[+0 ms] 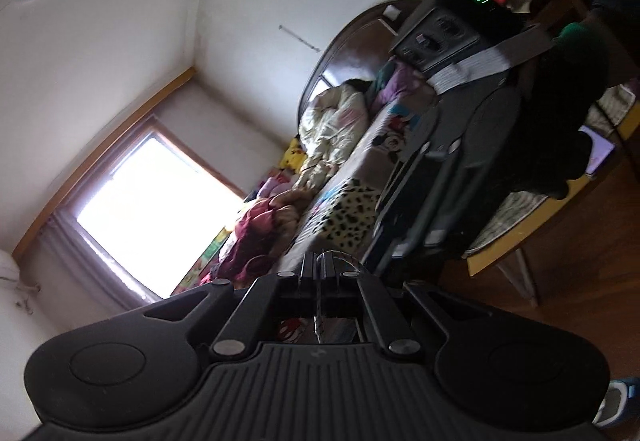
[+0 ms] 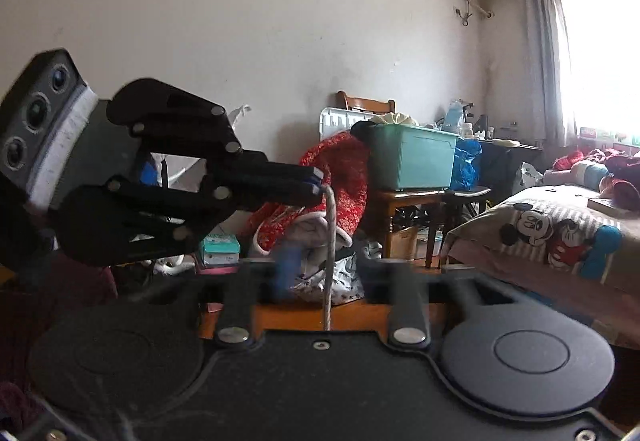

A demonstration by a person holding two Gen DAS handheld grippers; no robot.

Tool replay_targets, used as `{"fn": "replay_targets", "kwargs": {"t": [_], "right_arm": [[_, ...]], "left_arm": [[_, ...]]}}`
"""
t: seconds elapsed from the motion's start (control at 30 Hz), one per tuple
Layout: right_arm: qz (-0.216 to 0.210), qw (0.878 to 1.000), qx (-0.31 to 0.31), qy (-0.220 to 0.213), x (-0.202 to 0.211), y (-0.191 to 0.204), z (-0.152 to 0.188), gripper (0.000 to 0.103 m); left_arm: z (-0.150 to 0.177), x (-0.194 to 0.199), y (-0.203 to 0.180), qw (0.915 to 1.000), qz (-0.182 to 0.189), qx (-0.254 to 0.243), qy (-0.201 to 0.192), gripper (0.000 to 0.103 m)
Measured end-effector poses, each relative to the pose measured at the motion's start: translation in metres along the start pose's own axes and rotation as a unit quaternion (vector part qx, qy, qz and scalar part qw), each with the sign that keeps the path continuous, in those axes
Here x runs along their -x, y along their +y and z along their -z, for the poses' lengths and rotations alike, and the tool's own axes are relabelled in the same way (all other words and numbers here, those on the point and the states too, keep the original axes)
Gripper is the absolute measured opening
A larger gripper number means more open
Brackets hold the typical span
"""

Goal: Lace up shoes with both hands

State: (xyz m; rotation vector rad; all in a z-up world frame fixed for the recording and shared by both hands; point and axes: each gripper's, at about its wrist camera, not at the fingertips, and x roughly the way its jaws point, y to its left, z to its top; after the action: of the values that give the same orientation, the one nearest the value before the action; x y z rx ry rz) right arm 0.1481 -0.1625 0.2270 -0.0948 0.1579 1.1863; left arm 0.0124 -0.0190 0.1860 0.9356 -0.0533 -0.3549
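Note:
A pale grey lace (image 2: 330, 241) hangs straight down from my left gripper (image 2: 318, 183), which reaches in from the left and is shut on the lace's upper end. In the left wrist view the same left gripper (image 1: 320, 261) has its jaws together, with a thin strand of lace (image 1: 320, 321) running back between them. The lace drops into my right gripper (image 2: 326, 273), whose fingers are blurred. A blue smear of one pad (image 2: 286, 269) sits just left of the lace. The right gripper (image 1: 432, 177) is only a dark shape in the left wrist view. A blue and white shoe (image 1: 616, 401) shows at the lower right edge.
A bed (image 2: 540, 233) with a cartoon sheet fills the right side. A teal bin (image 2: 412, 157) stands on a wooden stool (image 2: 408, 201), beside a red cloth (image 2: 344, 169) and piled bags. A bright window (image 1: 152, 209) and a yellow-edged table (image 1: 520, 249) are in view.

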Motion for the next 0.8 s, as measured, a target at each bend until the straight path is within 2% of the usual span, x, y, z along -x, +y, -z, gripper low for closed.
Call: {"fn": "replay_targets", "kwargs": {"t": [0.13,0.2,0.23,0.27,0.3,0.33,0.37,0.43,0.47,0.5,0.57,0.6,0.7,0.8], "right_arm": [[-0.001,1.0,-0.017,0.005,0.001,-0.005,0.0,0.004],[0.014,1.0,-0.023,0.011,-0.001,-0.007,0.002,0.003],[0.025,0.999,-0.024,0.016,-0.002,-0.007,0.004,0.003],[0.038,0.999,-0.024,0.021,-0.002,-0.007,0.005,0.003],[0.051,0.998,-0.024,0.026,-0.003,-0.007,0.007,0.003],[0.064,0.997,-0.022,0.029,-0.003,-0.006,0.009,0.003],[0.077,0.996,-0.018,0.031,-0.003,-0.005,0.011,0.003],[0.106,0.994,-0.015,0.03,-0.004,-0.004,0.013,0.004],[0.119,0.992,-0.012,0.029,-0.004,-0.003,0.014,0.003],[0.136,0.99,-0.003,0.027,-0.004,-0.001,0.016,0.004],[0.166,0.986,0.019,0.024,-0.004,0.003,0.017,0.004],[0.169,0.985,0.027,0.024,-0.004,0.005,0.017,0.004],[0.169,0.983,0.064,0.027,-0.005,0.013,0.018,0.004],[0.158,0.982,0.099,0.033,-0.007,0.023,0.02,0.004]], "left_arm": [[0.015,-0.007,0.002,0.9996,0.006,0.023,0.016,0.0],[0.022,-0.015,0.012,0.9966,0.017,0.074,0.032,0.0],[0.025,-0.016,0.021,0.9918,0.018,0.122,0.035,0.004],[0.032,-0.015,0.033,0.9813,0.023,0.188,0.033,0.014],[0.038,-0.015,0.044,0.9667,0.029,0.252,0.031,0.024],[0.047,-0.013,0.052,0.9484,0.041,0.313,0.023,0.049],[0.057,-0.009,0.057,0.9256,0.052,0.375,0.012,0.062],[0.078,-0.004,0.064,0.8701,0.074,0.487,-0.004,0.062],[0.09,-0.004,0.064,0.8349,0.087,0.543,-0.01,0.062],[0.105,-0.007,0.06,0.7878,0.109,0.606,-0.014,0.062],[0.135,-0.013,0.052,0.6836,0.149,0.714,-0.022,0.061],[0.146,-0.015,0.045,0.6446,0.161,0.747,-0.026,0.061],[0.174,-0.032,0.025,0.5413,0.178,0.821,-0.032,0.061],[0.198,-0.047,0.012,0.4591,0.171,0.871,-0.031,0.055]]}}
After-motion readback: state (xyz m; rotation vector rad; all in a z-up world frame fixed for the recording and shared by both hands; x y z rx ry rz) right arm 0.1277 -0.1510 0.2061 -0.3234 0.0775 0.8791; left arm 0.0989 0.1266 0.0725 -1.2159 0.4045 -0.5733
